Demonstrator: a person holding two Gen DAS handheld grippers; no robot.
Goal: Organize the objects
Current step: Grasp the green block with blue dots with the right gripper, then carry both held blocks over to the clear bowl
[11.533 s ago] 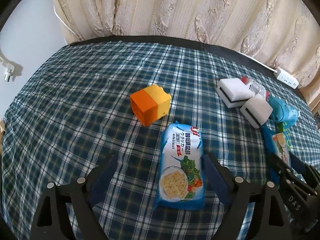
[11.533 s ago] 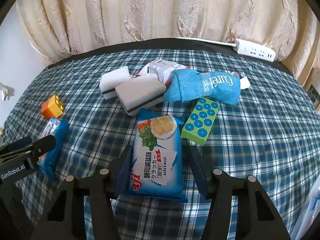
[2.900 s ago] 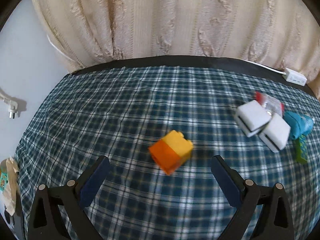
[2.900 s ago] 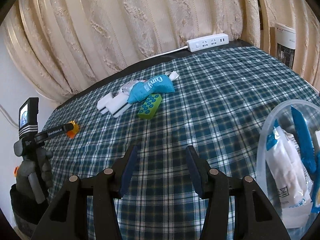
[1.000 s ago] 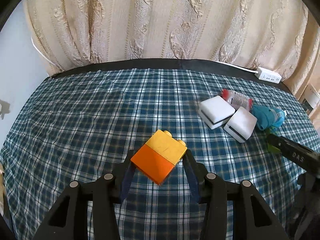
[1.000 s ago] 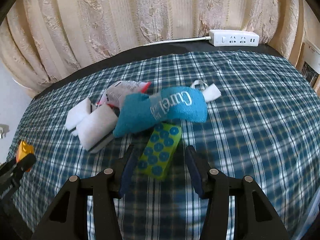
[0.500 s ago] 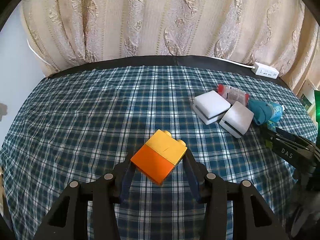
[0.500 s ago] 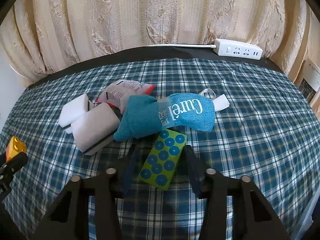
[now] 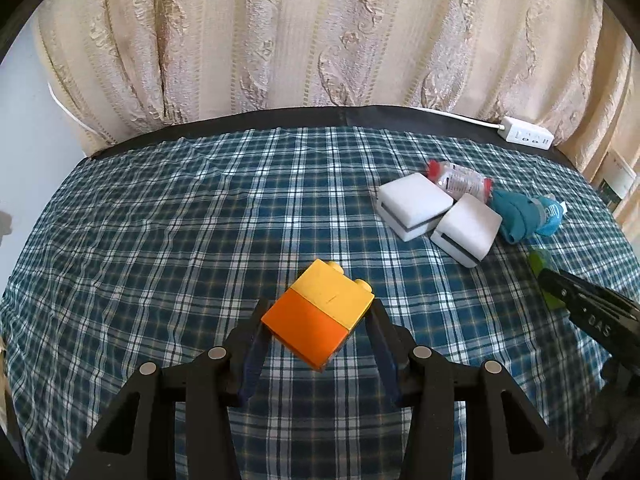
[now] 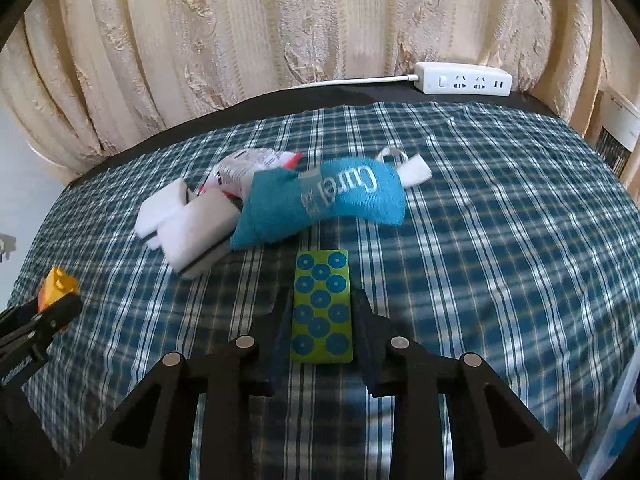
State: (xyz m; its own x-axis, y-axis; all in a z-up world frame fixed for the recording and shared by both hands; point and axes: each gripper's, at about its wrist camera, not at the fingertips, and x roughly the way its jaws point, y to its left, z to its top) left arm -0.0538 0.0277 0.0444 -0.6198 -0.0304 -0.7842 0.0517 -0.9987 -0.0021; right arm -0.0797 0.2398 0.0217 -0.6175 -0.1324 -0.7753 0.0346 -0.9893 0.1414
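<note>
Right wrist view showed the right gripper (image 10: 322, 312) clamped on the green dotted block (image 10: 322, 308), on the plaid tablecloth (image 10: 500, 240) just before the blue pouch (image 10: 320, 204). Meanwhile the left gripper (image 9: 318, 320) gripped the orange-yellow brick (image 9: 318, 318).

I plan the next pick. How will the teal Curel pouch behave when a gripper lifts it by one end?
The Curel pouch looks soft: it bends in its middle, so it would probably sag. Its cloth surface likely gives good grip. It leans against the white sponge, which may shift.
</note>
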